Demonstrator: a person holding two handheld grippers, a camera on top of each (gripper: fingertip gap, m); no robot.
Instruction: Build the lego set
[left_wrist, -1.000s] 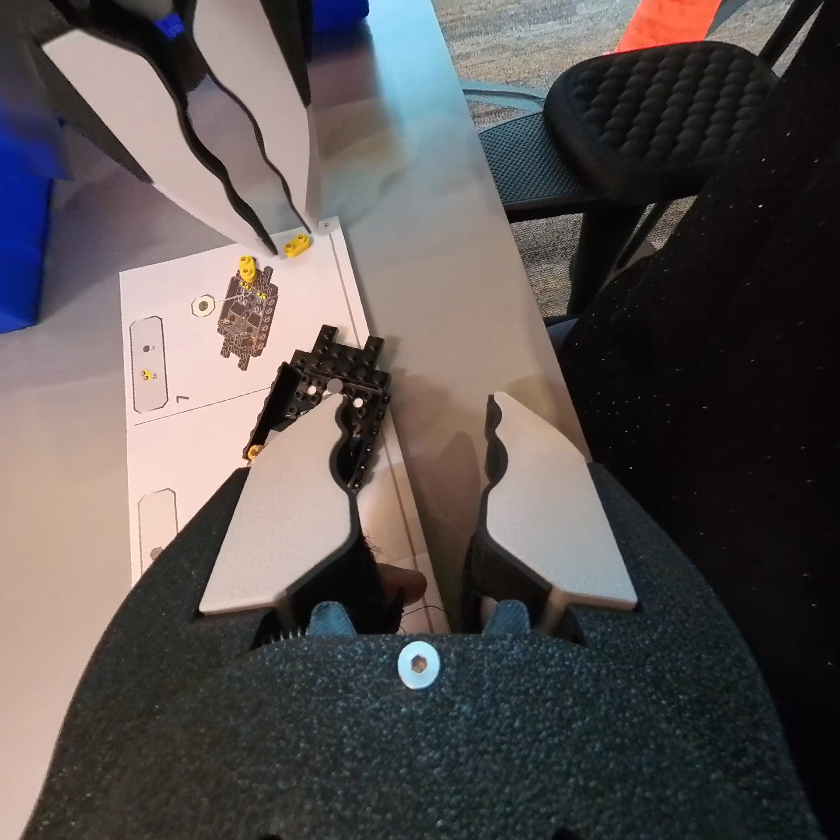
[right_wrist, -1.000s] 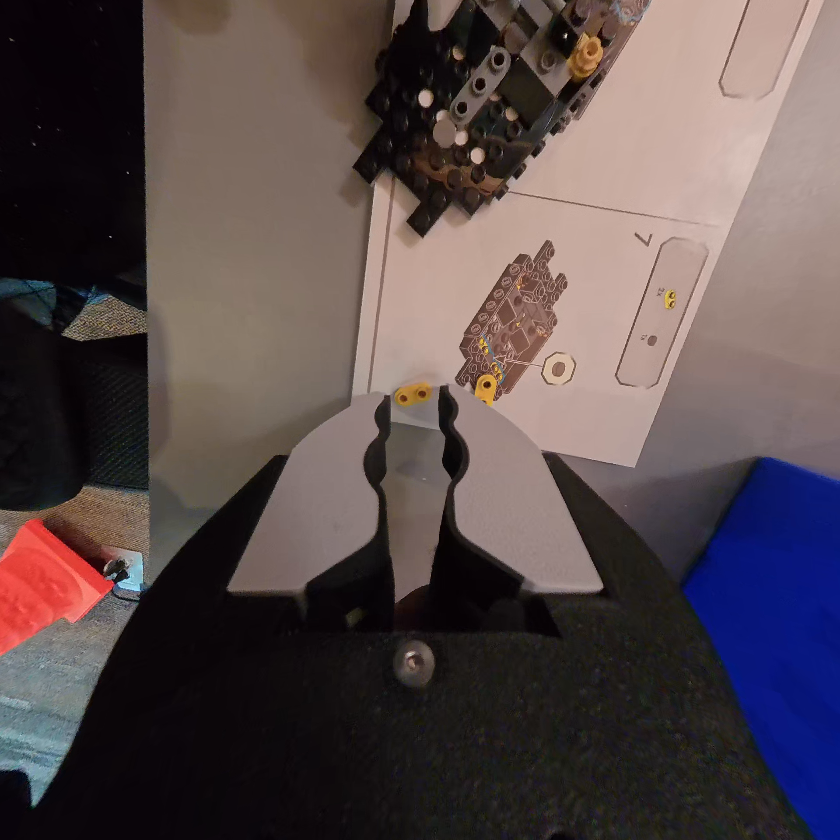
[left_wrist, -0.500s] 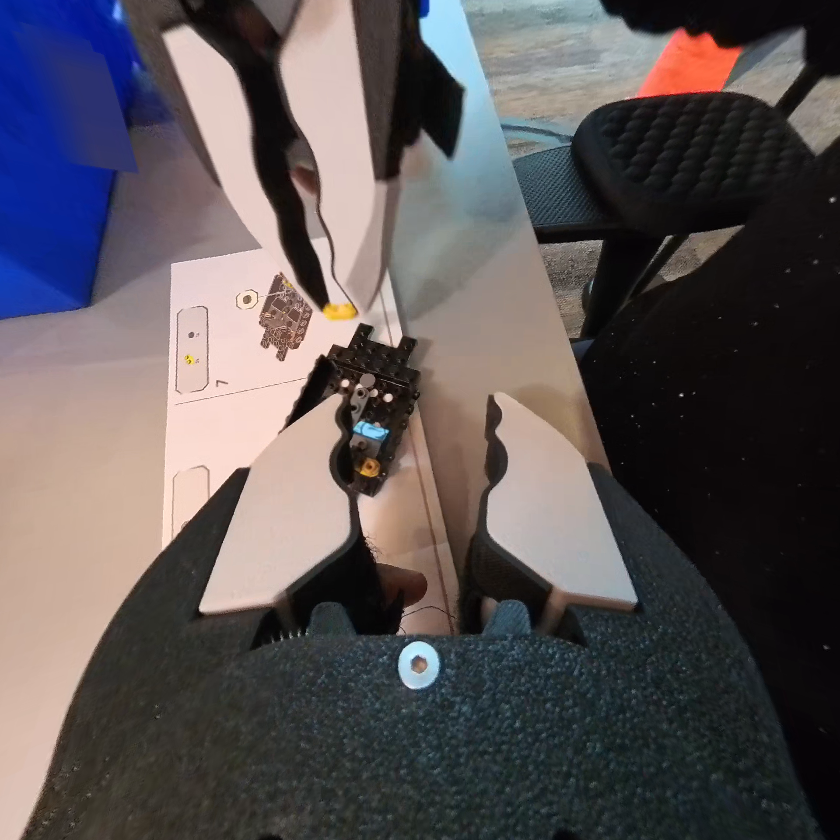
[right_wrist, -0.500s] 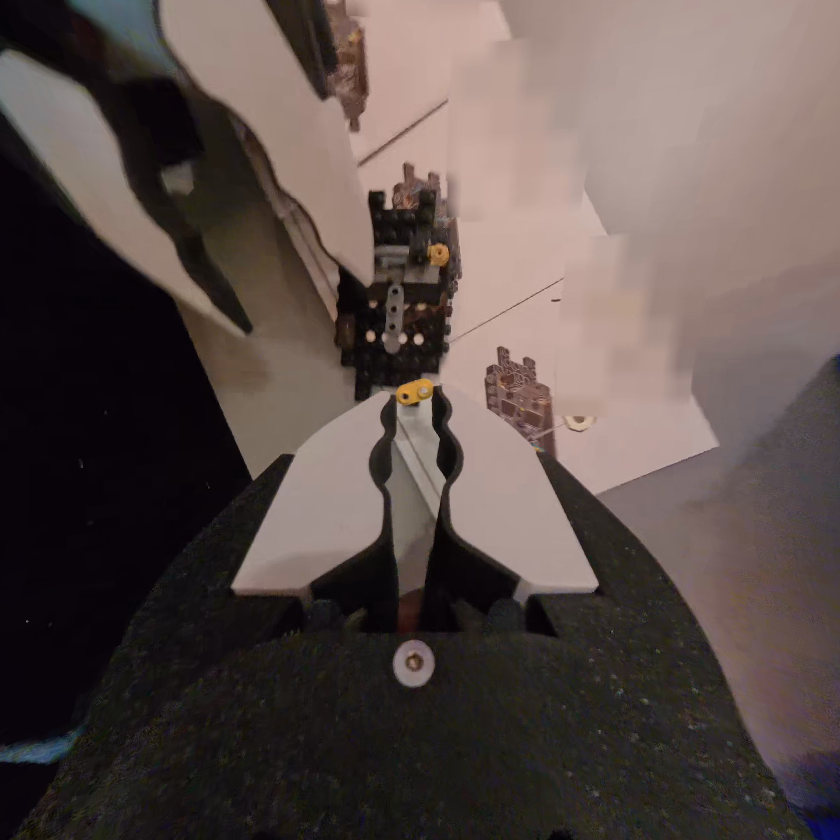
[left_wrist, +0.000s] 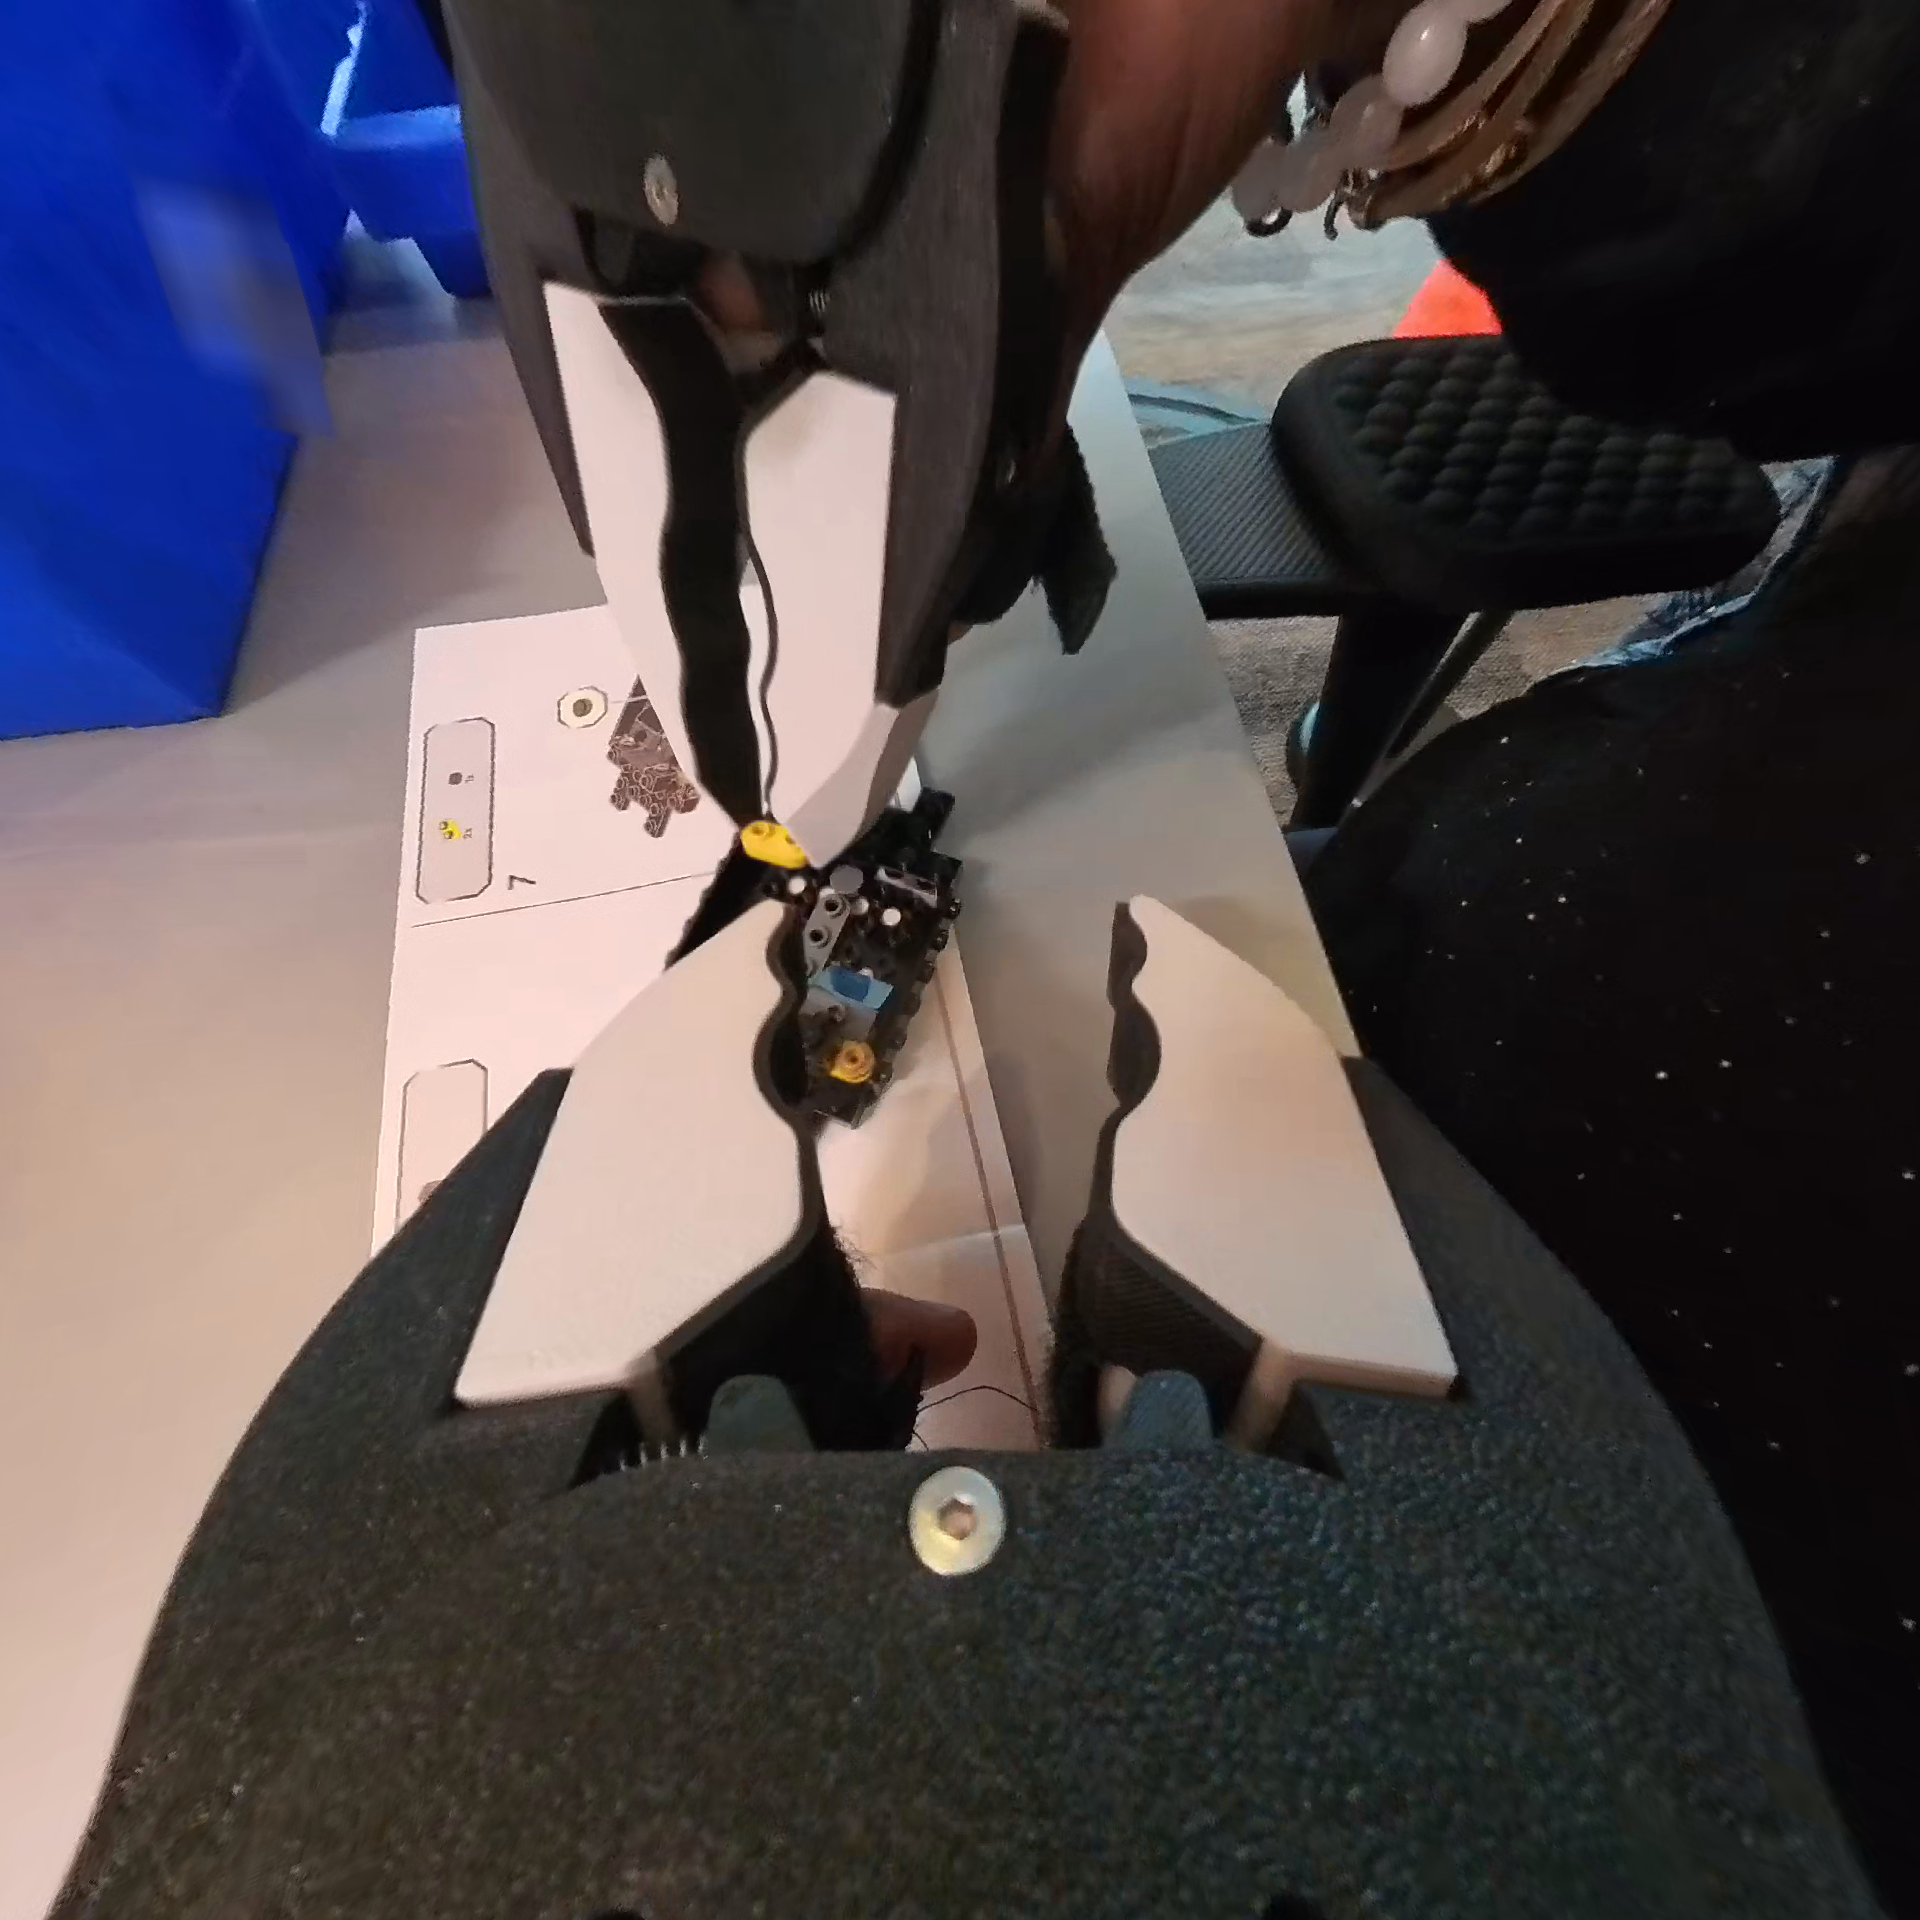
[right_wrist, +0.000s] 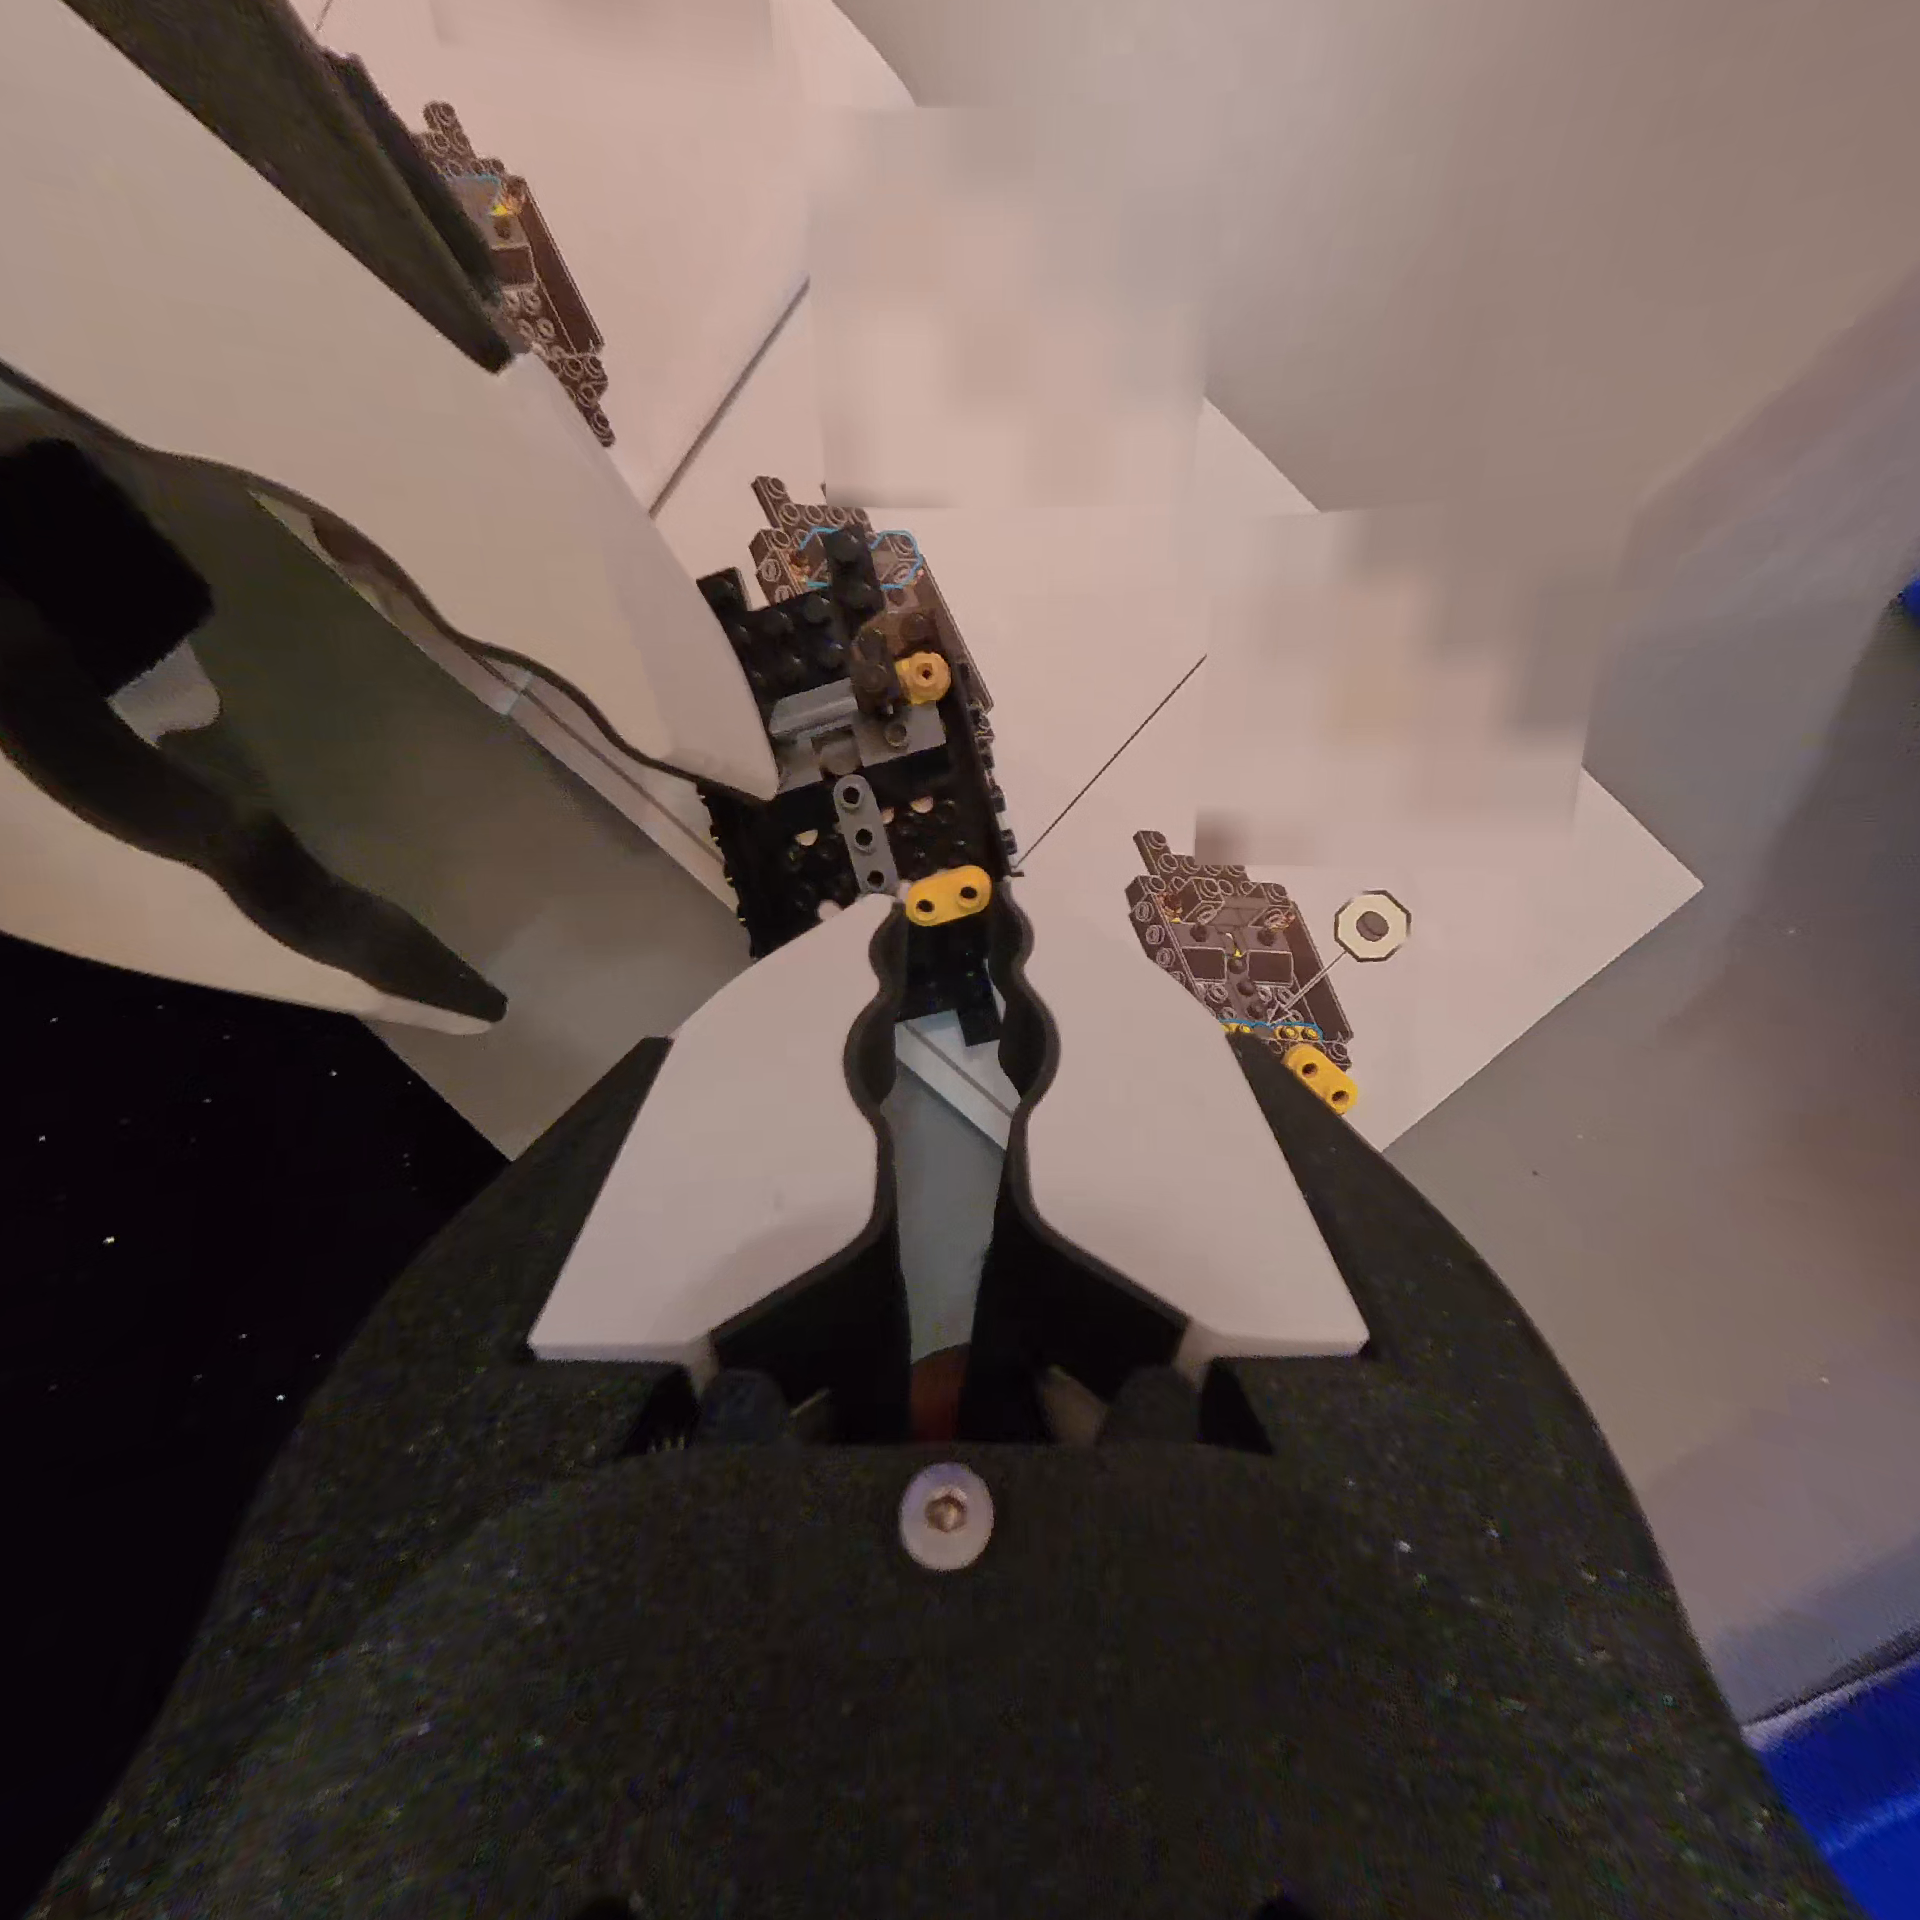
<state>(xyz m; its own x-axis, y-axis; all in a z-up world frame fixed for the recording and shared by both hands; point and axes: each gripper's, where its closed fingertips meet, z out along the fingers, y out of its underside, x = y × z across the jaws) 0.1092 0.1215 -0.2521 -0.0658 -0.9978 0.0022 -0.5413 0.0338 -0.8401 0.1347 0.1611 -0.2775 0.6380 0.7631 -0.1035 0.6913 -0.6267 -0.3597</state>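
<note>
Now your right claw is pinched down on the small yellow two-hole piece, gripping it by its ends right at the fingertips, and it hangs just above the near end of the black model. The model lies on the instruction sheet, close to the sheet's edge by the table's rim. Your left claw is spread wide and holds nothing; one finger reaches alongside the model, the other stands well apart from it, out past the sheet.

Judging by the drawing printed beside the model, the yellow piece belongs on the model's end. Since the grip is only at the tips, the piece could easily twist, so keep it level and line its two holes up squarely over the model before pressing. Bring your left claw in around the model's sides first, since the model lies loose on paper and will likely slide or tip under a push. Press straight down onto the model, not at a slant, and open your right claw only once the piece sits flush.
</note>
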